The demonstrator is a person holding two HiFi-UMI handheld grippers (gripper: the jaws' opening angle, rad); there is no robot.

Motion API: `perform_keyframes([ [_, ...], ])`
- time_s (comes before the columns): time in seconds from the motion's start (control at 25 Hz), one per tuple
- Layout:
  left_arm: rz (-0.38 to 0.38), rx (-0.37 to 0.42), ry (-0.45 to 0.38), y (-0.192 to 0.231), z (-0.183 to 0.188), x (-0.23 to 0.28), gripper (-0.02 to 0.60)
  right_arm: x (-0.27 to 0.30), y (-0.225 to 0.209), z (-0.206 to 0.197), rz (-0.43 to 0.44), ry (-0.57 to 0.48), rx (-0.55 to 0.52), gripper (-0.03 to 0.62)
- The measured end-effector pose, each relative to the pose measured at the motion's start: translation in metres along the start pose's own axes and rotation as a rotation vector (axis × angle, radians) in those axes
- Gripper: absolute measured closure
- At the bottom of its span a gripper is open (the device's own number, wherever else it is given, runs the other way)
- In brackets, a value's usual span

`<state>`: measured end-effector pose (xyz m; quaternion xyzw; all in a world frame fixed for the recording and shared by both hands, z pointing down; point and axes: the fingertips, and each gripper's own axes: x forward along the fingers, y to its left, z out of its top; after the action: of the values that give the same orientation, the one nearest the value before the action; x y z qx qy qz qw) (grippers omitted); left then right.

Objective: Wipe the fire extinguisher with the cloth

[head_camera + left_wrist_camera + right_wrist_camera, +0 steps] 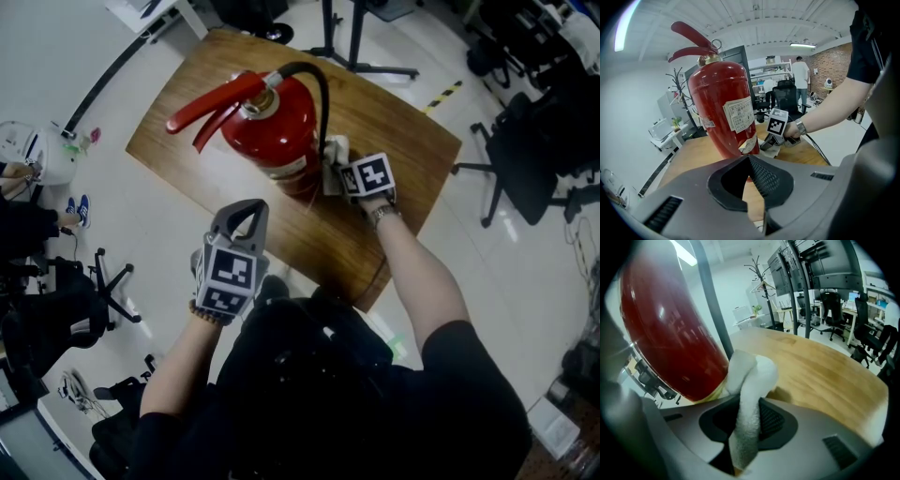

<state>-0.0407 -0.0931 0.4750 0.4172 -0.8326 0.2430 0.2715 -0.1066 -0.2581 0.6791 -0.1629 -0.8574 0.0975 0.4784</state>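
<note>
1. Fire extinguisher (277, 131): a red cylinder standing upright on the far left part of the wooden worktop (403, 141). Its red levers point left, and a black hose (324, 103) arcs over the top and runs down its right side. It is a closed vessel, and I cannot see what it holds.
2. Cloth (747, 399): white and bunched, with one end running back between the jaws of the right claw (749, 427). The free end lies against the low right side of the cylinder, just above the worktop.
3. Right claw: the jaws are clamped on the cloth.
4. Left claw (750, 161): the jaws are together with nothing between them. It is held above the near edge of the worktop, apart from the extinguisher.
5. Hard to make out:
   - In the head view the cloth is mostly behind the right claw's marker cube (367, 175).
   - In the left gripper view my own claw covers the cylinder's foot.
   - In the same view the print on the label (740, 115) is too small to read.
   - In the right gripper view the cylinder is cut off at the top and left.
6. Pose: the right forearm (422, 272), with a wristwatch (380, 214), reaches across the worktop, and its claw is tipped down toward the cylinder's base. The left claw points at the extinguisher and is tilted downward.
</note>
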Motion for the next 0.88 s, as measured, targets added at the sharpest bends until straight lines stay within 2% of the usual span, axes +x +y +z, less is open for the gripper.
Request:
perform_keyframes([
  [0.28,0.001,-0.003,-0.001,-0.005,0.000,0.002,0.581,0.007,-0.004,-0.020,-0.002,0.060,0.032,0.485],
  [0.68,0.023,-0.019,-0.012,-0.016,0.003,-0.008,0.581,-0.012,-0.015,-0.020,-0.036,0.029,0.001,0.485],
  [0.88,0.021,-0.025,-0.025,-0.024,0.001,-0.013,0.581,-0.044,-0.011,0.006,-0.036,-0.093,-0.027,0.485],
])
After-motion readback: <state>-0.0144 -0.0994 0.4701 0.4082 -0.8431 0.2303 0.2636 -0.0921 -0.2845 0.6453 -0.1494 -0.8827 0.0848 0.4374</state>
